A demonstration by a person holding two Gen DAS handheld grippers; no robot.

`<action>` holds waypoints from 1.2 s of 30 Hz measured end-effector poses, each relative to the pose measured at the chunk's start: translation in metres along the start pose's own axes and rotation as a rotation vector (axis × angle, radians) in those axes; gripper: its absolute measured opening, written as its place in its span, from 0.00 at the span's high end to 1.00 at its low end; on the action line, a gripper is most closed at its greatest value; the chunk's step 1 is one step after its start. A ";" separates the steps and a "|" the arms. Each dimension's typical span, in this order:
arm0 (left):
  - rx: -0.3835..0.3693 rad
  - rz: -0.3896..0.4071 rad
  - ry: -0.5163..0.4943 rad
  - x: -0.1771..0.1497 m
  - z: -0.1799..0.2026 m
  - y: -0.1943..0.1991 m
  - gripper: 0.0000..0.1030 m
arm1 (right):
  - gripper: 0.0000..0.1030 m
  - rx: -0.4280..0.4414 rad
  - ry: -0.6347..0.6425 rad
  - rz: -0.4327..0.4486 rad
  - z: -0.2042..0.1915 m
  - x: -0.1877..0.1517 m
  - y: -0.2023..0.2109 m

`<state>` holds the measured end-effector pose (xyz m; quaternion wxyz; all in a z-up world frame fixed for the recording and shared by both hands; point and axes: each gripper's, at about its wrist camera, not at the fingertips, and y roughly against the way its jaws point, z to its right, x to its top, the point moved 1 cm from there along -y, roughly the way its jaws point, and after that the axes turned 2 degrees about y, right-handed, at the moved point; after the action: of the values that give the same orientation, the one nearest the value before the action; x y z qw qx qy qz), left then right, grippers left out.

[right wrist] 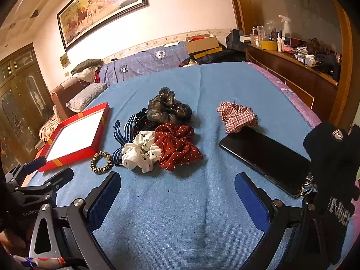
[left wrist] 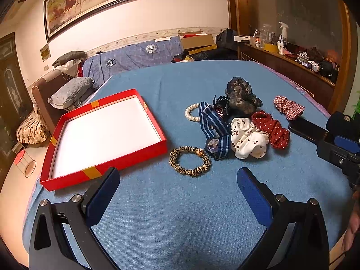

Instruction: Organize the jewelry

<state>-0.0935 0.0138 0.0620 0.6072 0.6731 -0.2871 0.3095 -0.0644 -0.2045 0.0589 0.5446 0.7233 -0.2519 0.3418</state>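
Both the left gripper (left wrist: 178, 177) and the right gripper (right wrist: 177, 183) are wide open, holding nothing. The leopard-print bracelet (left wrist: 190, 161) lies just ahead of the left one, beside the empty red cardboard box (left wrist: 105, 171), ready for filling.

Scrunchies (left wrist: 249, 140): five. Pearl bracelet (left wrist: 193, 112): one. Red box (left wrist: 105, 137): one. Phone (right wrist: 265, 157): one.

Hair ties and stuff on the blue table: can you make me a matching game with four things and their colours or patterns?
Things:
1. box
2. bracelet
3. scrunchie beside the phone
4. hair tie nearest the box

Looks:
A. leopard spots
B. red outside, white inside
C. white pearls
D. red and white checks

Pairs: 1-B, 2-C, 3-D, 4-A
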 end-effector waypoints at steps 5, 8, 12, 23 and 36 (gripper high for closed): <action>-0.002 -0.009 -0.010 -0.002 0.003 -0.004 0.00 | 0.00 0.004 -0.006 -0.010 0.002 -0.001 -0.003; -0.005 -0.018 -0.011 -0.003 0.005 -0.007 0.00 | 0.00 0.013 -0.006 -0.018 0.002 -0.002 -0.006; -0.008 -0.023 -0.013 -0.003 0.005 -0.009 0.00 | 0.00 0.022 -0.001 -0.021 0.001 -0.003 -0.008; -0.022 -0.053 -0.012 -0.005 0.005 -0.019 0.00 | 0.00 0.032 -0.002 -0.050 0.002 0.000 -0.017; -0.142 -0.081 0.079 0.010 -0.024 -0.030 0.14 | 0.00 0.091 -0.056 -0.060 0.009 0.026 -0.025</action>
<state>-0.0659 0.0403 0.0517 0.6762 0.6267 -0.2565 0.2901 -0.0276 -0.2064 0.0617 0.5138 0.7639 -0.2292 0.3160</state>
